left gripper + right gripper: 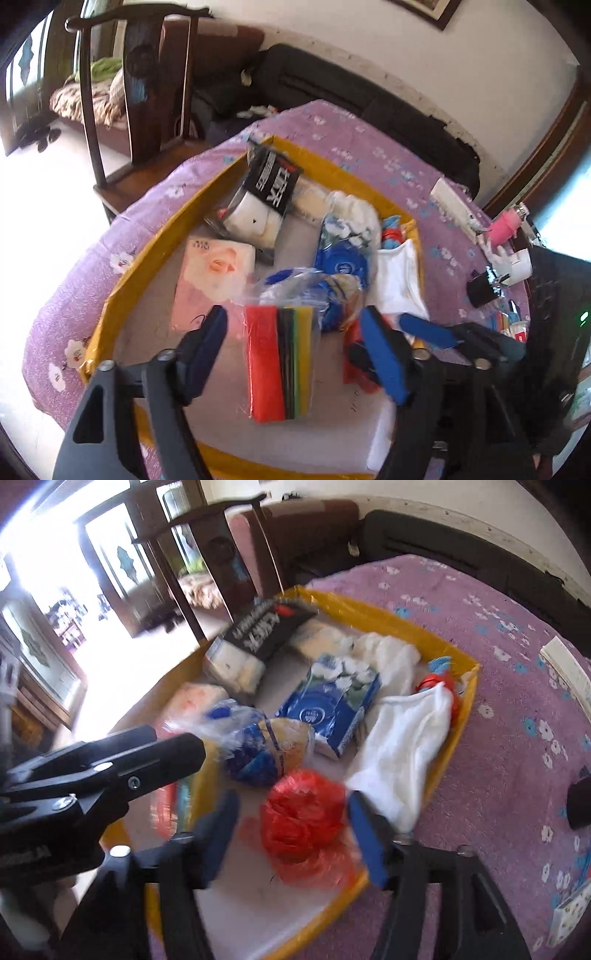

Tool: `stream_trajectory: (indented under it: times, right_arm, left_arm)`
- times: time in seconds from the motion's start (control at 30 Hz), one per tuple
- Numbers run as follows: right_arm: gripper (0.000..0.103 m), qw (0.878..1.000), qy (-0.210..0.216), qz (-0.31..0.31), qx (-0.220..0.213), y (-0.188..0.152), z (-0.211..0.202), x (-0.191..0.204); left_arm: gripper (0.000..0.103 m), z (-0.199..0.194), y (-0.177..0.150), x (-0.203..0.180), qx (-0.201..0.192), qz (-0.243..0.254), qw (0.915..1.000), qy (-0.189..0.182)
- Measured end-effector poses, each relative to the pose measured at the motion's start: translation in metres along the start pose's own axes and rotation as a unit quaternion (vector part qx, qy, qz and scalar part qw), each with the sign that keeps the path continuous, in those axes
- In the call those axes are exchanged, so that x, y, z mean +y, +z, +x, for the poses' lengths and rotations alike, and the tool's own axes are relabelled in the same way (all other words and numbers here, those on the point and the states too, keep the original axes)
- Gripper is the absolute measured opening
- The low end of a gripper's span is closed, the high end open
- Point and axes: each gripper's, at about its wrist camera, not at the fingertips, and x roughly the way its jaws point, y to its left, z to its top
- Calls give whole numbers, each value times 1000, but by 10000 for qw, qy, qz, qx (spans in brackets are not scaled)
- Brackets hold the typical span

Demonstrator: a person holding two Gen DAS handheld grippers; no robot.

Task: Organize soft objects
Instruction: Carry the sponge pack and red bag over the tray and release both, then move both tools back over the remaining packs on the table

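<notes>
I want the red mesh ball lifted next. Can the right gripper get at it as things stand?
Probably yes. The right gripper is open with the red mesh ball between its fingers, nothing covering it; the white cloth only lies alongside.

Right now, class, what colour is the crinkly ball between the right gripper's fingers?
Red; the plastic ball shows best in the right wrist view.

No legible text; black packet label (272, 180) too blurred
</notes>
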Motion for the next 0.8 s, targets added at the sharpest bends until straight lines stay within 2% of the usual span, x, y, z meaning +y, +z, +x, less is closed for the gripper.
stream_trajectory:
  times: [0.1,0.2,0.27,0.3,0.33,0.37,0.4,0.43,0.47,0.53,0.57,0.6,0.67,0.7,0.8]
  right_arm:
    - [83,9991,-63,114,-410,-6,-34,-8]
    - [85,9948,-378,207,-923,-15,-80,-25]
    - [89,9891,-670,264,-1287,-23,-114,-37]
    - [94,9864,-764,277,-1427,-26,-128,-38]
    - [101,9809,-895,286,-1702,-32,-151,-46]
    - [103,9759,-957,301,-1938,-38,-169,-52]
    - [103,9692,-892,379,-2265,-49,-193,-63]
    - [103,9667,-690,483,-2416,-61,-207,-75]
    - [103,9671,-465,635,-2417,-71,-216,-88]
    - [103,9754,-295,1021,-1933,-87,-216,-118]
    - [103,9803,-394,1228,-1497,-96,-212,-135]
    - [103,9790,-663,1568,-1125,-112,-206,-161]
    - [103,9684,-930,2025,-1118,-138,-209,-197]
    - [103,9590,-955,2434,-1094,-156,-212,-223]
    - [103,9259,-636,3454,-1391,-200,-230,-280]
  left_arm:
    - [81,-14,-6,-2,-184,-13,9998,56]
    - [82,-33,-14,-12,-544,82,9983,188]
    - [88,-49,-18,-25,-924,232,9947,387]
    - [91,-61,-20,-34,-1208,289,9908,532]
    - [97,-71,-21,-40,-1450,319,9867,660]
    - [103,-83,-23,-49,-1780,377,9803,770]
    - [103,-96,-28,-60,-2196,493,9715,744]
    - [103,-102,-32,-66,-2386,594,9674,602]
    - [103,-105,-35,-72,-2413,705,9672,355]
    - [103,-94,-36,-88,-1955,863,9769,-57]
    - [103,-85,-38,-97,-1671,893,9817,-197]
    - [103,-76,-41,-105,-1465,891,9846,-328]
    - [103,-56,-51,-124,-1117,942,9873,-624]
    - [103,-47,-57,-135,-963,1027,9875,-703]
    - [103,-13,-73,-171,-438,1432,9854,-814]
